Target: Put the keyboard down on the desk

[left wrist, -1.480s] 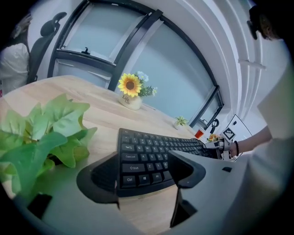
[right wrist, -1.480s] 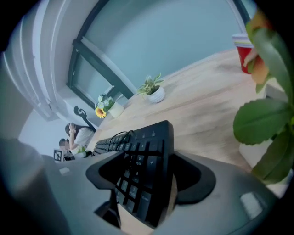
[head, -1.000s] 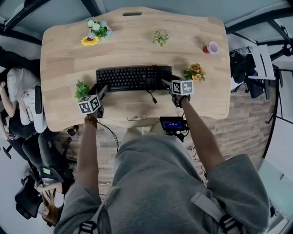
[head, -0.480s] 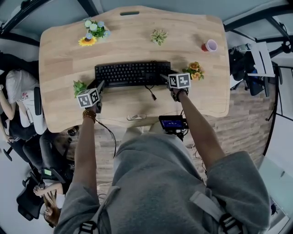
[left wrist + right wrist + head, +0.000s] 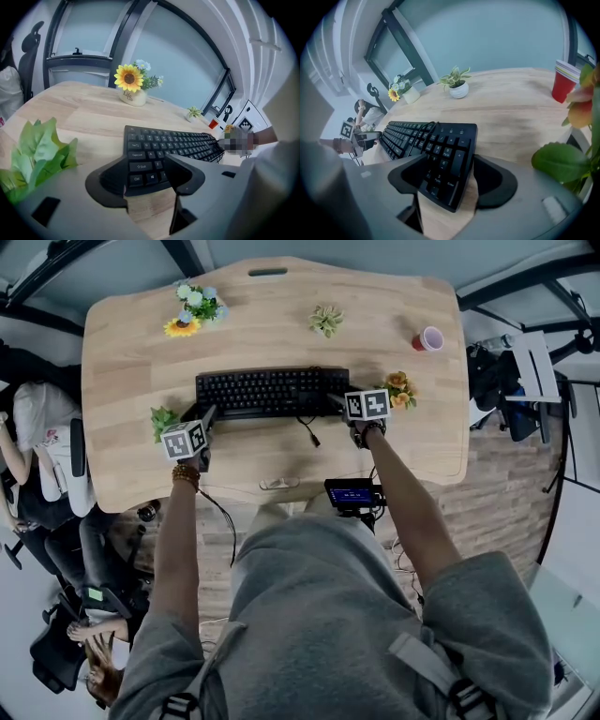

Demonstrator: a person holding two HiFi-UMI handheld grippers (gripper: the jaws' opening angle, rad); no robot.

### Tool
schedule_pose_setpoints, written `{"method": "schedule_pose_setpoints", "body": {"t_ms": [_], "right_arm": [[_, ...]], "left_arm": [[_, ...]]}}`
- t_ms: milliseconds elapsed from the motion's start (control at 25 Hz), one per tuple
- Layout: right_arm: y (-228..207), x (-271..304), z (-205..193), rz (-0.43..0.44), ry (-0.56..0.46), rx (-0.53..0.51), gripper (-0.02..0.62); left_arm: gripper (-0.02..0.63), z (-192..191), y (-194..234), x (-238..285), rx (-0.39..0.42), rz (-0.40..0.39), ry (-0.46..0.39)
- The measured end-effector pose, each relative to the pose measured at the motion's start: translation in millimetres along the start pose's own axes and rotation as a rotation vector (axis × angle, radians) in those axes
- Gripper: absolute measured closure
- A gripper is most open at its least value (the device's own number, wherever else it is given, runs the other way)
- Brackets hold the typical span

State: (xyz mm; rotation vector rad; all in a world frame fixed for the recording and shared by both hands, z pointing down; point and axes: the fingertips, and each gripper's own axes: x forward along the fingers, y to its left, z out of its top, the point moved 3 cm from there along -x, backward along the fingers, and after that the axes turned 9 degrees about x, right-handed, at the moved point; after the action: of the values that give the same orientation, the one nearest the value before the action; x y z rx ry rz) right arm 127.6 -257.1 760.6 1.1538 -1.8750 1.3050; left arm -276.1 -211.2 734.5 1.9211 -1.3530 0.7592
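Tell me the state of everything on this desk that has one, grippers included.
keyboard: flat, keys up, on or just above the desk; cannot tell which
left gripper: shut on the keyboard's left end
right gripper: shut on the keyboard's right end
keyboard cable: loose, trailing toward the desk's near edge
red cup: upright
sunflower pot: upright

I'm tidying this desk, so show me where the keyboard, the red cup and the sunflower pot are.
keyboard (image 5: 267,390), head view, middle of the keys.
red cup (image 5: 564,83), right gripper view, its side wall.
sunflower pot (image 5: 133,98), left gripper view, the white pot's front.
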Motion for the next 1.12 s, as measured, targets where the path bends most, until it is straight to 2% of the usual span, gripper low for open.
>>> {"method": "schedule_pose_setpoints", "body": {"t_ms": [280,680,1120], "right_arm": [[3.0,-11.7,11.5,-0.022,-0.050,-0.018,0.278],[28.7,-38.6,46.1,-0.005,-0.173,-0.070,0.291],[58.0,-65.6,61.8,0.020,-0.279,-0.100,0.305]], "left_arm": [[0.371,17.5,-5.7,-10.4,-0.004,0.017,-0.080],[0.372,58.1,-24.3,-30.5,0.043,0.028,-0.183],[0.371,95.3,-56.1,-51.1,0.105,0.025,-0.285]]}}
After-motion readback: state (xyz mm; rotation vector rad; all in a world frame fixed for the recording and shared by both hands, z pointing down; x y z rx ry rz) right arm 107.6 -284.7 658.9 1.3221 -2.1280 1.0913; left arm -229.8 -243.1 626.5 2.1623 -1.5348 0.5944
